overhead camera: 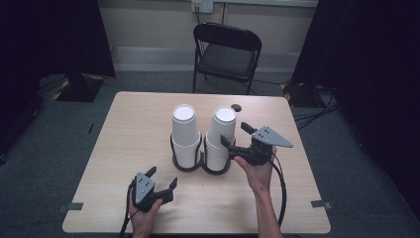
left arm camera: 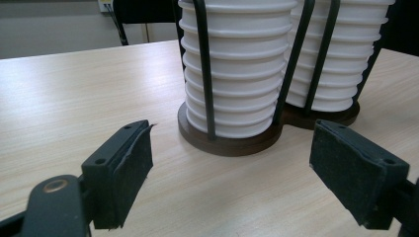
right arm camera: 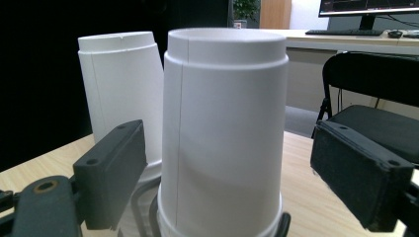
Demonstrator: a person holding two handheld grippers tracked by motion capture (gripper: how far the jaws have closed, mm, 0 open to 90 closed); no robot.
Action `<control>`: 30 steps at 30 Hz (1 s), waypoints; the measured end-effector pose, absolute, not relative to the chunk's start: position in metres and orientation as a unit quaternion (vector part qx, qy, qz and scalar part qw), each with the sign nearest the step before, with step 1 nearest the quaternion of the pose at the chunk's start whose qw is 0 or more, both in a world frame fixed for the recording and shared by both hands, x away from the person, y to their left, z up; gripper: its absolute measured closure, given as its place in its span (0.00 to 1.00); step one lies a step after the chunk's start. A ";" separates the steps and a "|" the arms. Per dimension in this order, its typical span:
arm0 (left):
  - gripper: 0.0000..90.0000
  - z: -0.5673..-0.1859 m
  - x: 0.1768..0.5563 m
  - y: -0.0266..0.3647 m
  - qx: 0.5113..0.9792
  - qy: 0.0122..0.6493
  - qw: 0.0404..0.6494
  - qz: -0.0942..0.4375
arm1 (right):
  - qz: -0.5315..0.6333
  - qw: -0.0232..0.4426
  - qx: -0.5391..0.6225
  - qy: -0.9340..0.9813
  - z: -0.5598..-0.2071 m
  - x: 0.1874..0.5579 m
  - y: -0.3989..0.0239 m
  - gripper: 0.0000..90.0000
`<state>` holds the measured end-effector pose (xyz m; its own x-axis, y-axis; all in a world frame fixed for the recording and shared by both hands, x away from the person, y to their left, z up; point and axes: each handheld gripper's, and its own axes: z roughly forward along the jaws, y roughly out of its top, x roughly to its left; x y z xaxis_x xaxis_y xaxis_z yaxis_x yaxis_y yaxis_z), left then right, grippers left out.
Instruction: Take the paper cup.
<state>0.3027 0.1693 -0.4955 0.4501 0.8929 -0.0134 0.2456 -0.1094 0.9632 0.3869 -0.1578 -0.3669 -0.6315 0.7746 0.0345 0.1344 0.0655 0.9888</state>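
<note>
A pale wood-grain laminate tabletop (overhead camera: 133, 134) with rounded corners carries a double cup holder (overhead camera: 200, 166): two round dark-brown bases joined side by side, each ringed by thin black metal uprights. Each base holds a stack of white paper cups set upside down, their rolled rims forming even ribs along the lower part and the smooth tapered wall of the top cup ending in a flat recessed bottom. The left stack (overhead camera: 185, 134) and the right stack (overhead camera: 219, 136) stand near the middle of the tabletop, just beside one another; in the right gripper view the farther top cup leans slightly. The right tool (overhead camera: 236, 135) is held level just beside the right stack, its jaws apart with the top cup (right arm camera: 225, 133) between them; the black, foam-faced pads stand clear of the cup wall on both sides, and a straight seam runs down the paper. The left tool (overhead camera: 161, 179) is low over the near left part of the tabletop, well apart from the holder, jaws spread wide with nothing between them; its pads (left arm camera: 129, 173) are matte, rectangular and slightly frayed at one edge. A black folding chair (overhead camera: 226, 54) stands beyond the tabletop.
</note>
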 end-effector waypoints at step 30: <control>0.27 -0.496 0.302 0.172 0.682 0.400 0.533 0.302 | 0.573 0.242 0.328 0.711 -0.376 0.428 -0.131 0.16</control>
<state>0.3018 0.1717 -0.4958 0.4977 0.8672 -0.0147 0.2227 -0.1114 0.9685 0.4276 -0.1311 -0.3757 -0.6683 0.7433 0.0313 0.1881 0.1281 0.9738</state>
